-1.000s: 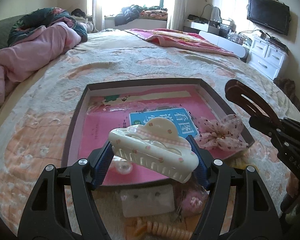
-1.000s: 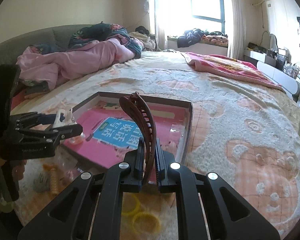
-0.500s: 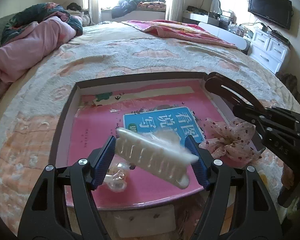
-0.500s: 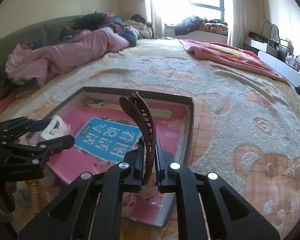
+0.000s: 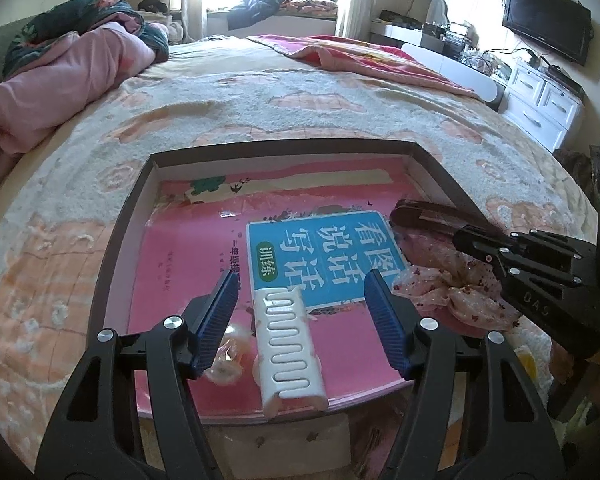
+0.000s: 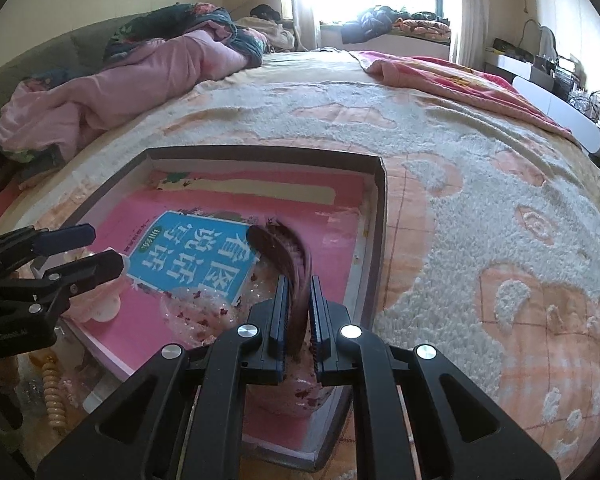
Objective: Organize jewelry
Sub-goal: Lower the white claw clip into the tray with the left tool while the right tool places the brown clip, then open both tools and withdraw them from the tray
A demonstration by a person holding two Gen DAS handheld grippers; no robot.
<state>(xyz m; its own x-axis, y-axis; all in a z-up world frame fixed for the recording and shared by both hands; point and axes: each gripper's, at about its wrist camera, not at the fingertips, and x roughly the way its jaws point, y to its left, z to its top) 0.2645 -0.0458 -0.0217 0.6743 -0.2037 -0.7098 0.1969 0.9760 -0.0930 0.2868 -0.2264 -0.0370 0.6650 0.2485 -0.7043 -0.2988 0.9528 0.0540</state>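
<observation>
A cream claw hair clip (image 5: 288,344) lies on the pink book inside the shallow brown box (image 5: 116,232), between the spread fingers of my left gripper (image 5: 300,320), which is open and touches nothing. My right gripper (image 6: 299,320) has its jaws slightly apart around a brown curved hair clip (image 6: 288,256), which looks blurred and tilts down into the box; it also shows in the left wrist view (image 5: 428,216). A pink sheer bow scrunchie (image 5: 452,284) lies in the box's right part under the right gripper.
The box rim (image 6: 380,216) sits on a fluffy bear-pattern blanket (image 6: 500,220). A beaded spiral hair tie (image 6: 54,396) and small items lie outside the box's near edge. A clear wrapped item (image 5: 228,360) lies beside the cream clip. Pink bedding (image 5: 40,80) is piled far left.
My left gripper has opened and dropped the cream clip into the box. My right gripper has lowered over the box and loosened on the brown clip, which is tipping down.
</observation>
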